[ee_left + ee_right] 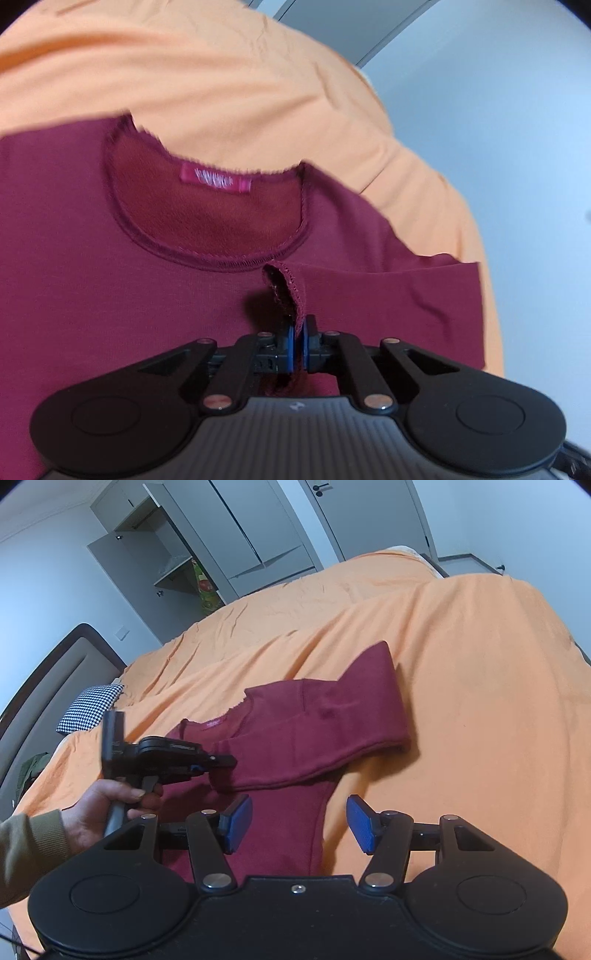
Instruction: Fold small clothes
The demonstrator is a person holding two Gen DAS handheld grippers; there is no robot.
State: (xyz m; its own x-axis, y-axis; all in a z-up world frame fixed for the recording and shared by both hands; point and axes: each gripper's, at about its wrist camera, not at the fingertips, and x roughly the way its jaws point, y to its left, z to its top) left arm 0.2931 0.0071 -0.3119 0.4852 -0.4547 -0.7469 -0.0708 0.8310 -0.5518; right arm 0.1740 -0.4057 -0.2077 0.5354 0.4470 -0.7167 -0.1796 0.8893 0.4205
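A small maroon long-sleeved top [110,280] lies on the orange bedspread [184,74], neckline and pink label [216,179] facing up. My left gripper [299,339] is shut on the cuff of a sleeve [286,291] and holds it over the chest. In the right wrist view the top [295,731] lies with one sleeve folded across it, and the left gripper [218,762] grips the cuff end. My right gripper [299,821] is open and empty, above the top's side edge near the hem.
The orange bedspread [461,664] covers the whole bed. A houndstooth pillow [92,707] lies near the dark headboard [55,664]. A grey wardrobe [207,542] with an open door stands beyond the bed. The person's hand [107,808] holds the left gripper's handle.
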